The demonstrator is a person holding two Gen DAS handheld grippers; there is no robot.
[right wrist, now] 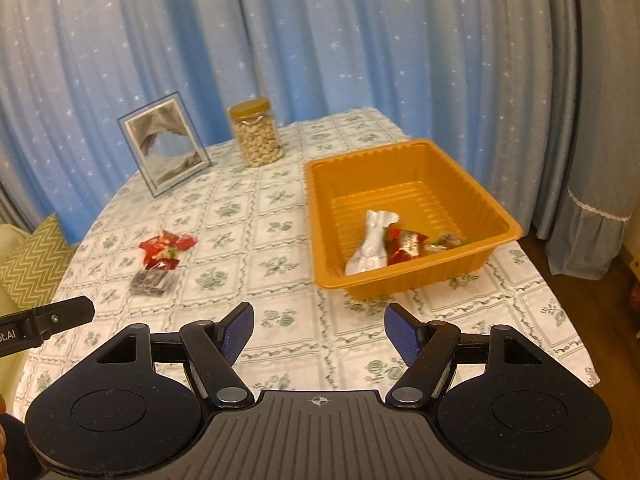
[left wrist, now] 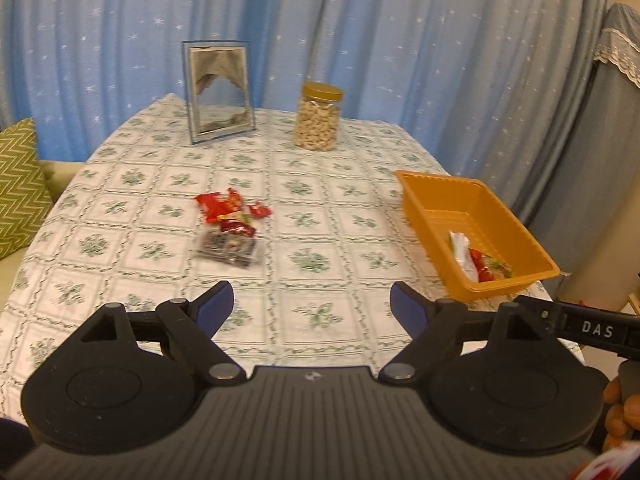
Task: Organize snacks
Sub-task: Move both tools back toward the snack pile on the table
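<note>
A small pile of snack packets [left wrist: 230, 222] lies on the tablecloth: red wrappers on top of a dark clear packet [left wrist: 228, 249]. The pile also shows in the right wrist view [right wrist: 160, 258]. An orange plastic tray [left wrist: 432, 196] stands at the table's right side and holds a white packet [right wrist: 372, 246] and red packets [right wrist: 406, 244]. My left gripper [left wrist: 312, 306] is open and empty, above the table's near edge, short of the pile. My right gripper [right wrist: 319, 330] is open and empty, just in front of the tray [right wrist: 400, 280].
A jar of nuts [left wrist: 319, 122] with a gold lid and a standing picture frame [left wrist: 218, 92] are at the table's far side. Blue star-patterned curtains hang behind. A green zigzag cushion [left wrist: 18, 184] lies left of the table.
</note>
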